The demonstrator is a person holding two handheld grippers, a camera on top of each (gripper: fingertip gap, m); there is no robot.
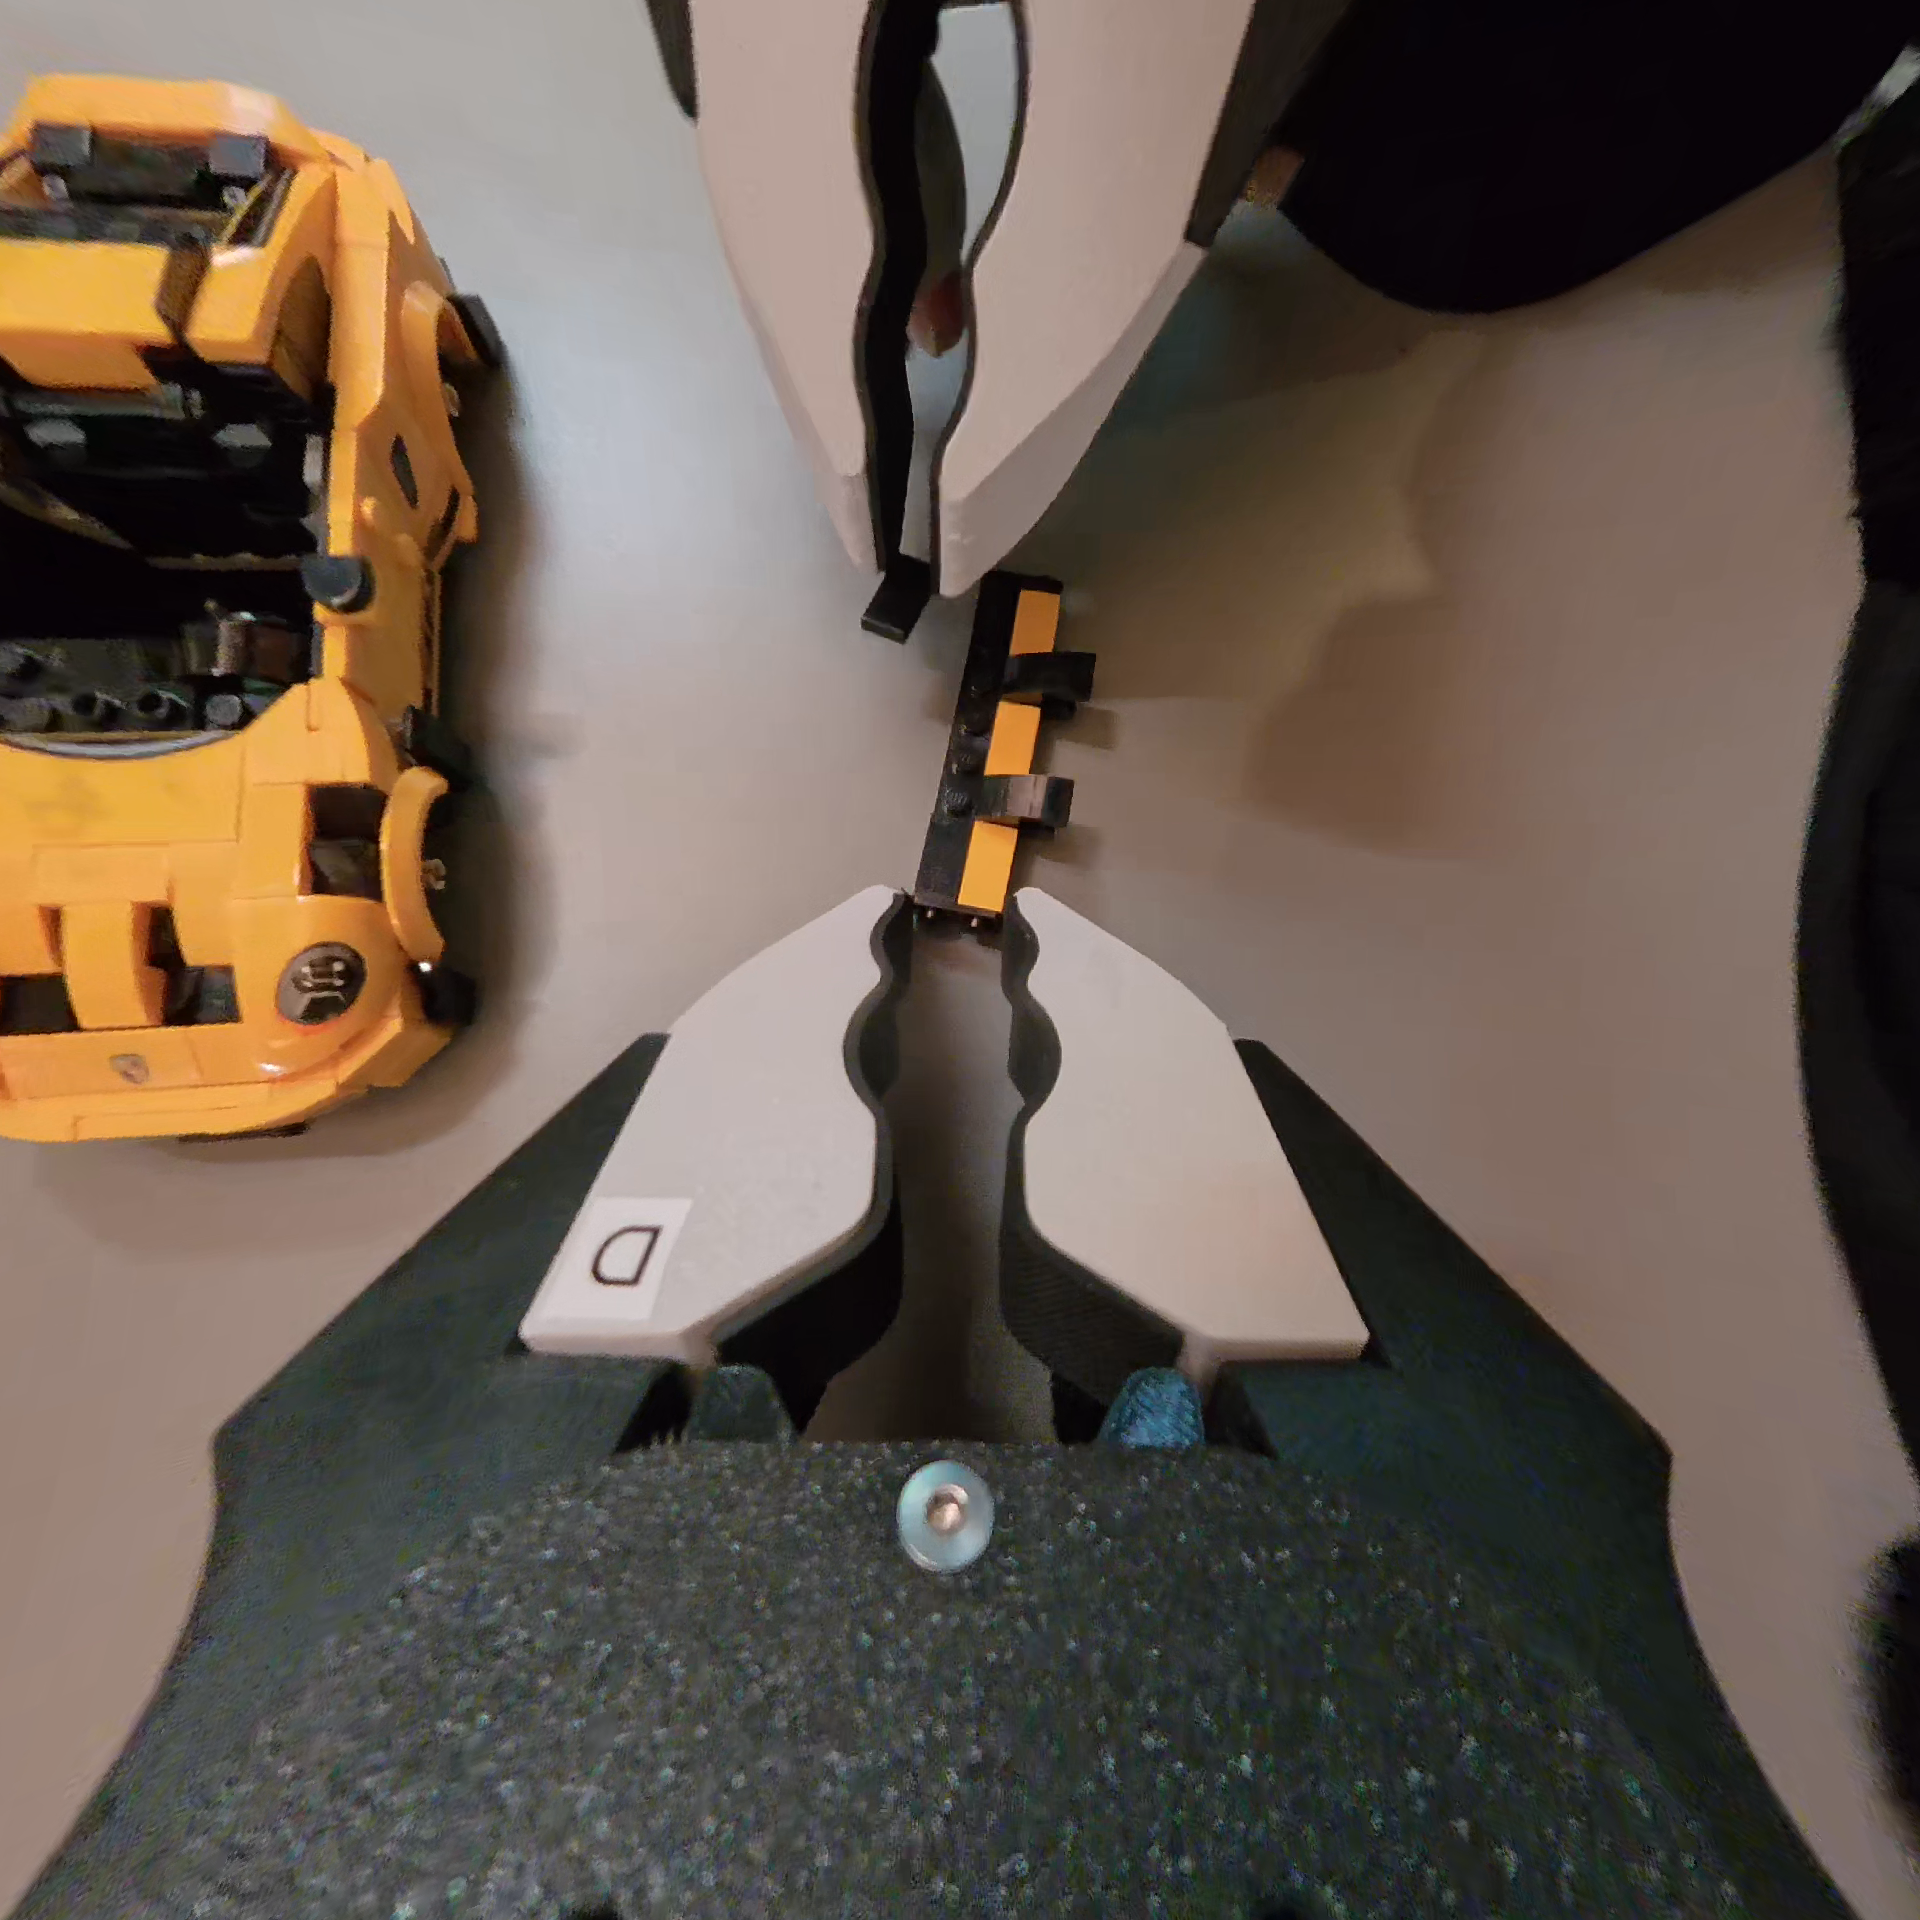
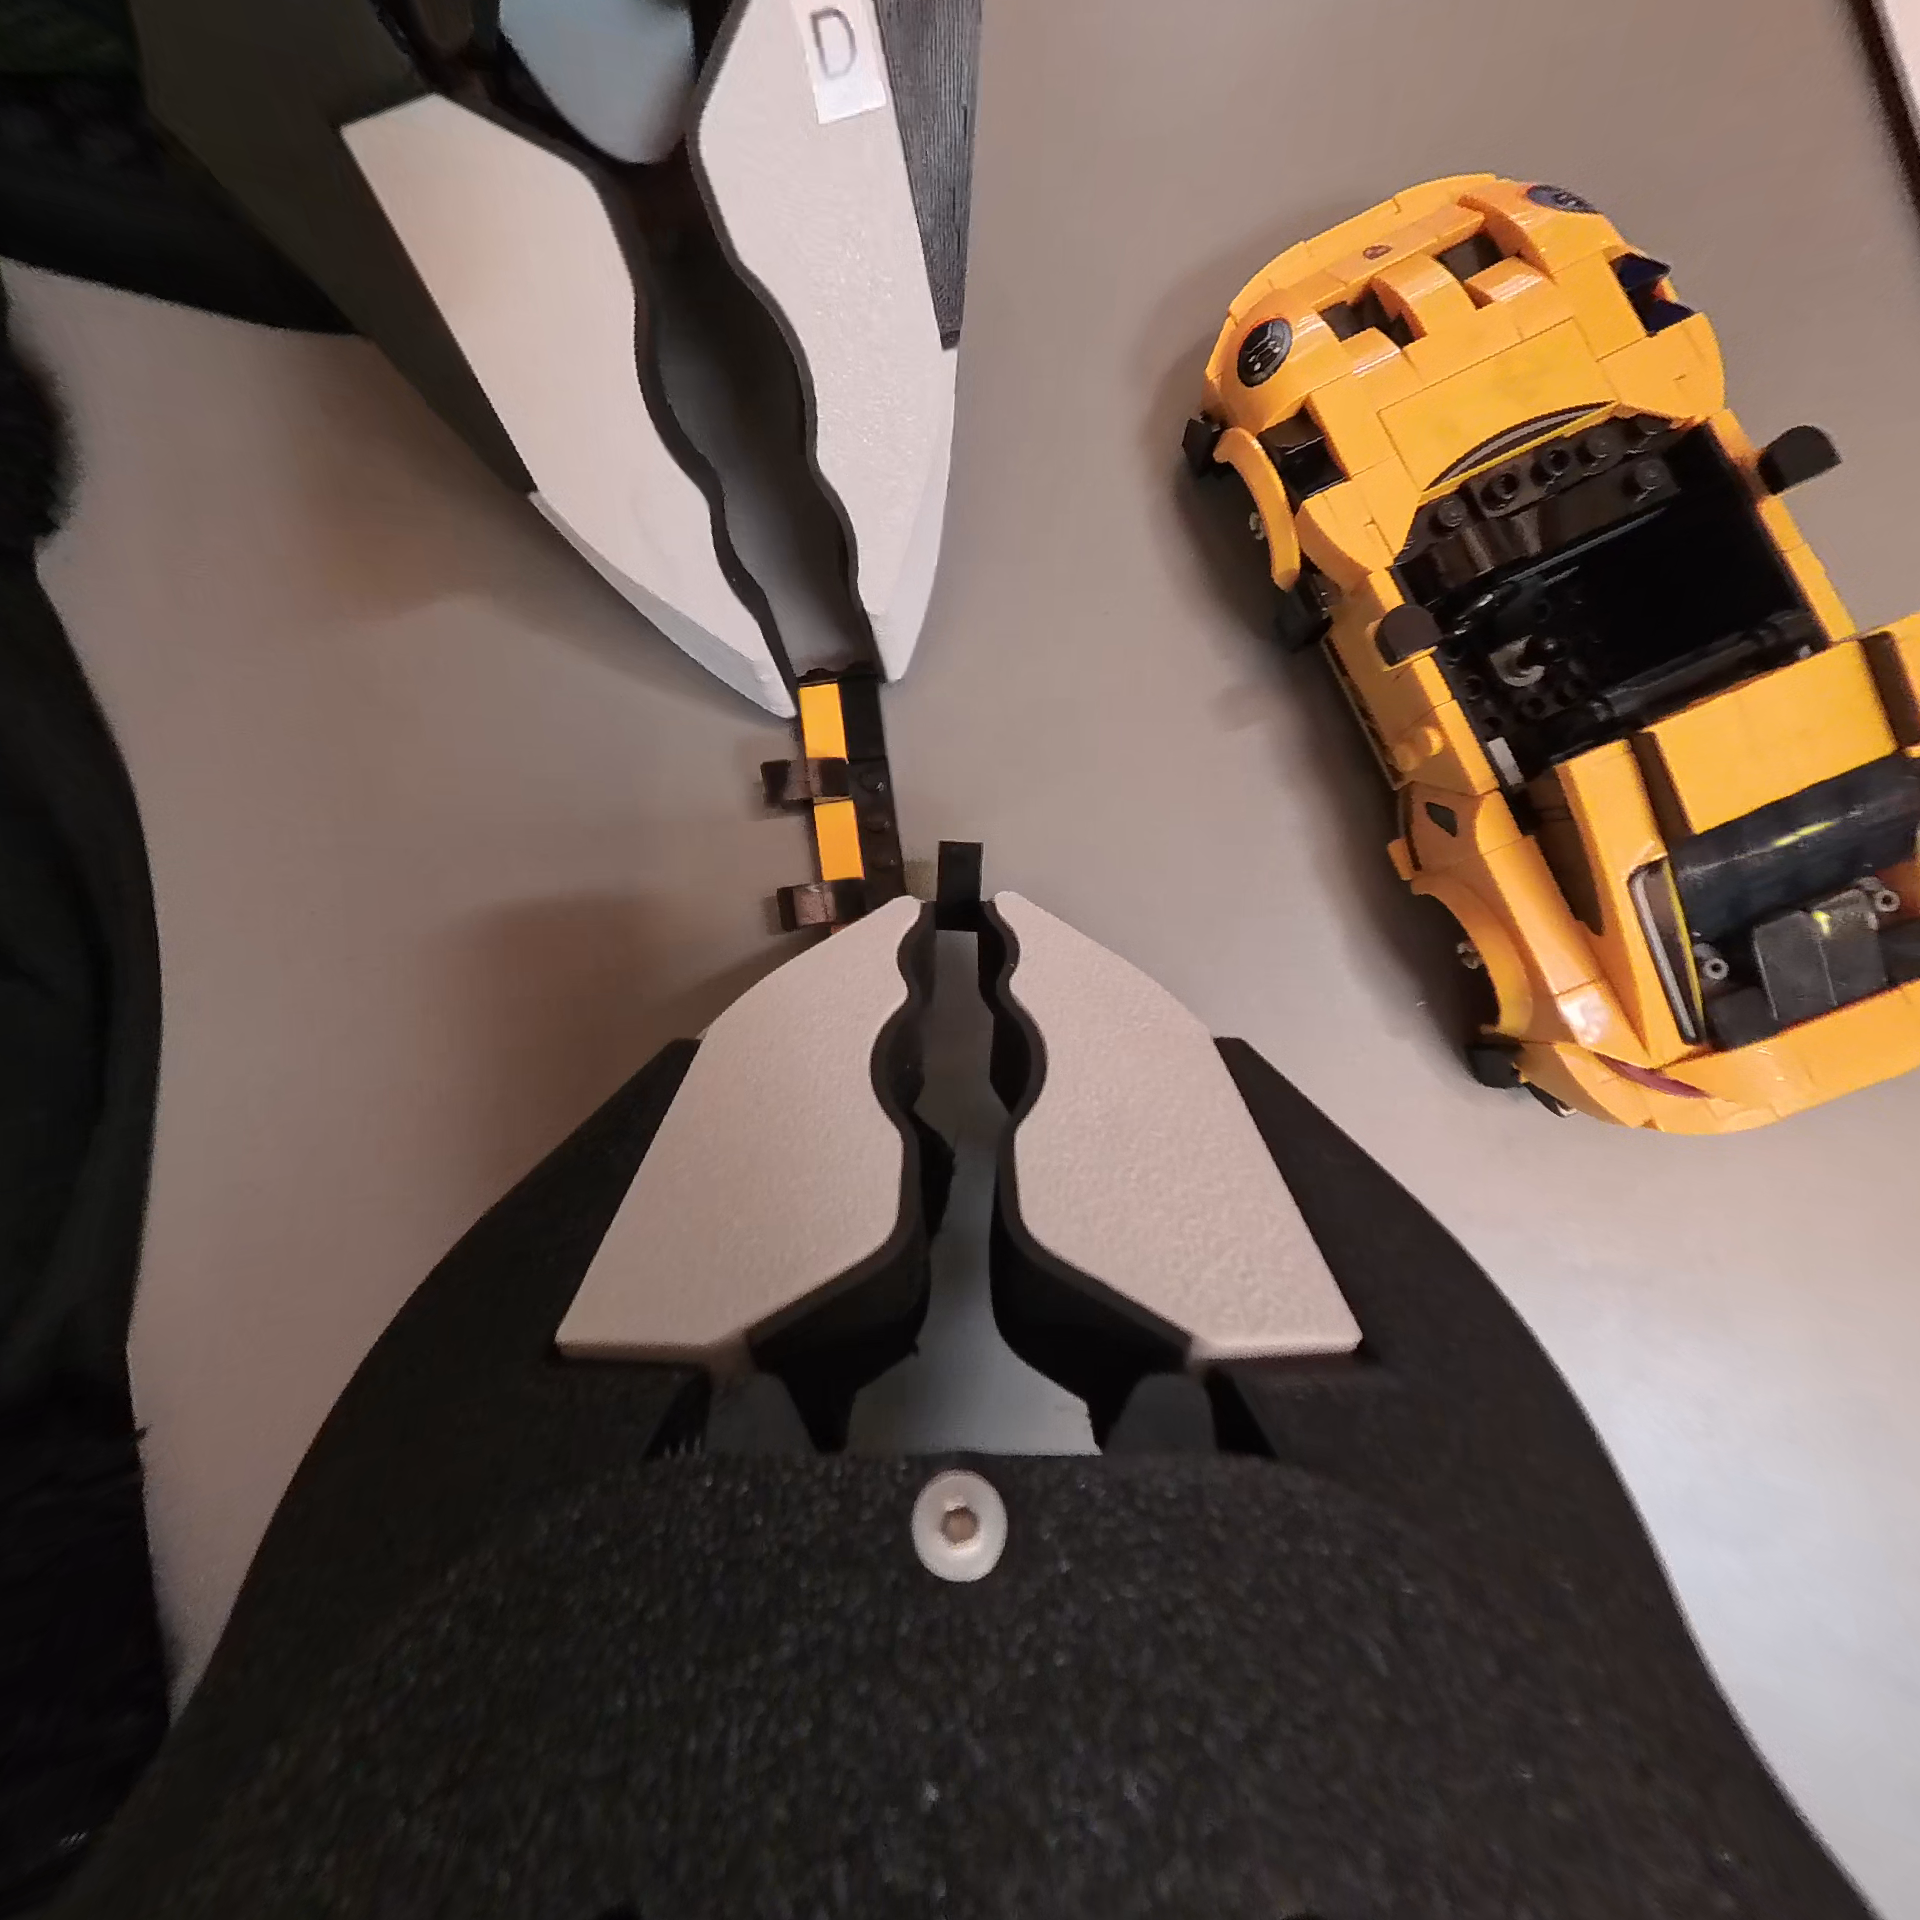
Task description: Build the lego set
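Your left gripper (image 1: 956,906) pinches the lower end of a black strip with orange tiles (image 1: 987,748), which sits at the centre of the left wrist frame above the grey table (image 1: 675,675). Your right gripper (image 2: 958,914) has its jaws pressed on a small black piece (image 2: 958,881), held just beside the strip's other end. The yellow lego car (image 2: 1579,665), roof open, lies at the right of the right wrist frame.
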